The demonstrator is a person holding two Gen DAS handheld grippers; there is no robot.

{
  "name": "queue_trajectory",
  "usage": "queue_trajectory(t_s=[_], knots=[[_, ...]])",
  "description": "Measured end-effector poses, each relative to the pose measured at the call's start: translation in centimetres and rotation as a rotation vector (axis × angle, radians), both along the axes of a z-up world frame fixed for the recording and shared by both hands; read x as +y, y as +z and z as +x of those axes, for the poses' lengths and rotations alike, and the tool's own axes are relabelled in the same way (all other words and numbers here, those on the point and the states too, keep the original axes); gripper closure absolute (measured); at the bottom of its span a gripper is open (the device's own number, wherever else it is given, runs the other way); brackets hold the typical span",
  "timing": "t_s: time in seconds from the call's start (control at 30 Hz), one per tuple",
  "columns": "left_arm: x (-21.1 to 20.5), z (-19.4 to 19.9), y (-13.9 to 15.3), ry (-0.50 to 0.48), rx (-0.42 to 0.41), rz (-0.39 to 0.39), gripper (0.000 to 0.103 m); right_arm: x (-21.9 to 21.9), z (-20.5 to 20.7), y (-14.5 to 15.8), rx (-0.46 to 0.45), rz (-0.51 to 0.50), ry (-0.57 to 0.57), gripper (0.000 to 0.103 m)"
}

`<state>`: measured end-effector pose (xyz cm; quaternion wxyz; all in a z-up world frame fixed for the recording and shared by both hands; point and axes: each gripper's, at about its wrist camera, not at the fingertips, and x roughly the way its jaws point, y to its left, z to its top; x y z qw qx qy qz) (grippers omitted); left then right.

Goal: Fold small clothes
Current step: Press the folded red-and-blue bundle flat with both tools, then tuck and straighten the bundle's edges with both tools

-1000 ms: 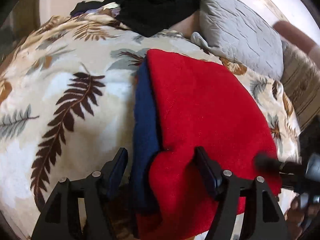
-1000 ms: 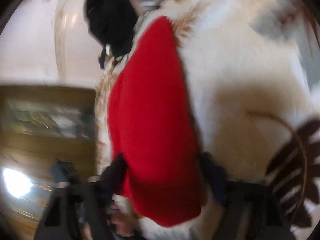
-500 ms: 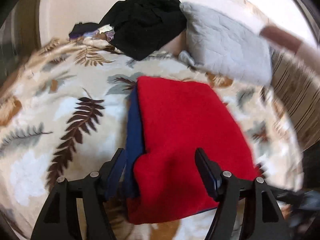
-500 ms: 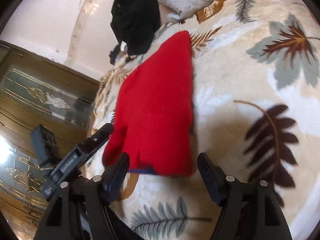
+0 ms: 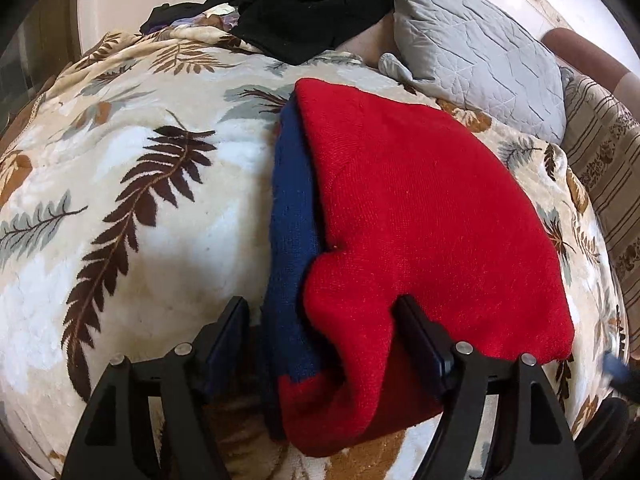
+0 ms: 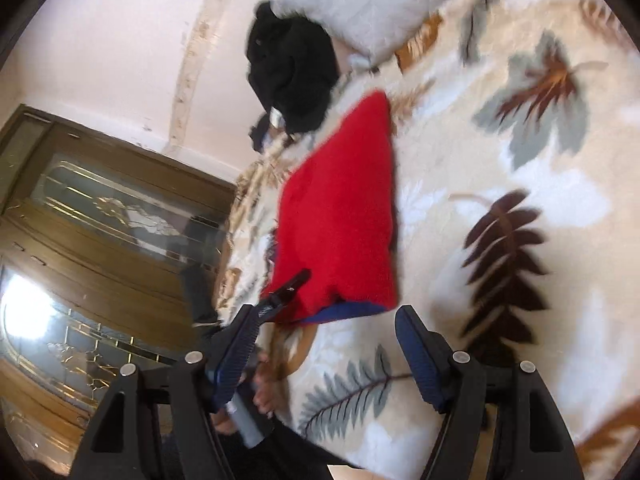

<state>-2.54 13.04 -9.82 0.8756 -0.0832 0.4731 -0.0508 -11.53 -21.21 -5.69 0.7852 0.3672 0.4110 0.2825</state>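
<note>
A folded red knit garment (image 5: 420, 208) with a blue layer (image 5: 292, 208) showing along its left edge lies flat on the leaf-print blanket (image 5: 140, 200). My left gripper (image 5: 320, 304) straddles its near corner. Its jaws are opening: the right finger (image 5: 416, 328) still dents the red fabric, while the left finger stands clear of the blue edge. In the right wrist view, the red garment (image 6: 344, 216) lies ahead of my right gripper (image 6: 326, 312), which is open and empty just short of the blue hem (image 6: 344, 313). The left gripper's tip (image 6: 288, 286) shows over the garment's corner.
A black clothing heap (image 5: 304, 4) and a grey quilted pillow (image 5: 472, 48) lie at the far end of the bed. Striped fabric (image 5: 600, 160) borders the right side. A wooden cabinet with glass doors (image 6: 100, 240) stands beyond the bed's edge. A person's arm (image 5: 580, 56) shows at top right.
My right gripper let go of the red garment's edge, opened, and drew back and up from it. My left gripper stayed at the near corner and its jaws widened slightly.
</note>
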Motion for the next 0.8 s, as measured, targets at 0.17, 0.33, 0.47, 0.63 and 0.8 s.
queue_trajectory(t_s=[0.17,0.33,0.47,0.63,0.8], knots=[[-0.1,0.2,0.0,0.010,0.001,-0.002,0.025,-9.9,-4.6,6.6,-0.178,-0.007,-0.286,0.027],[0.0,-0.2,1.7,0.032,-0.012,0.007,0.025,-13.6,-7.2,6.7,-0.166,-0.038,-0.400,0.015],[-0.1,-0.5,4.7,0.030,-0.107,-0.005,0.025,-8.5,-3.9,2.3,-0.052,-0.027,-0.226,0.015],[-0.5,1.4,4.8,0.016,-0.130,0.048,0.025,-2.9,2.6,-0.5,0.012,0.032,-0.049,0.015],[0.1,3.0,1.3,0.028,-0.051,0.053,0.018,2.1,11.4,-4.3,0.144,-0.004,0.042,0.015]])
